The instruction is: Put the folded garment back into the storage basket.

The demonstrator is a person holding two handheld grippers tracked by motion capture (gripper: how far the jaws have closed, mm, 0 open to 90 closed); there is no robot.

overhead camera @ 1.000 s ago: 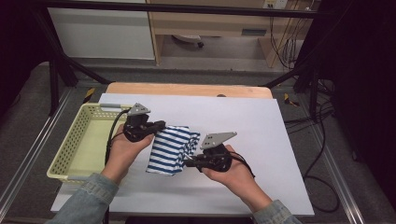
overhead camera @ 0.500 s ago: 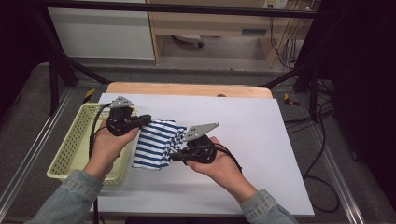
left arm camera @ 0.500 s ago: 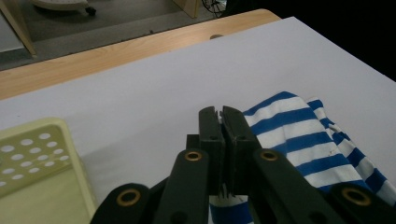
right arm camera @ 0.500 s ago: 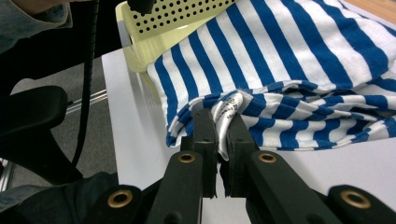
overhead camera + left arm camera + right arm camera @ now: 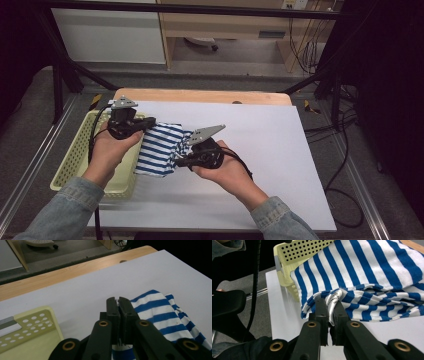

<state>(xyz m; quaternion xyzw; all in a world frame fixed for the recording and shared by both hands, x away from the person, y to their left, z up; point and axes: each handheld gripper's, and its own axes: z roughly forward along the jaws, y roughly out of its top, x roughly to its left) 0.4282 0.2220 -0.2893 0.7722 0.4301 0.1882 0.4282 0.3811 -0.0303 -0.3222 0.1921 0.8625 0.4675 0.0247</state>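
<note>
Fingers (image 5: 322, 312) of the right gripper (image 5: 181, 161) are pinching a fold of the striped cloth (image 5: 159, 149) with its white tag caught between them, and the left gripper (image 5: 148, 123) has its jaws pressed together on the cloth's far edge. Both hold the folded cloth up off the white table (image 5: 270, 150), with its left part hanging over the rim of the yellow basket (image 5: 75, 160).

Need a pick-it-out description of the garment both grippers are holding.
On the white table, look just right of the pale yellow perforated basket. The folded blue-and-white striped shirt overhangs its rim, pinched between the left gripper and right gripper; nothing else is striped.
</note>
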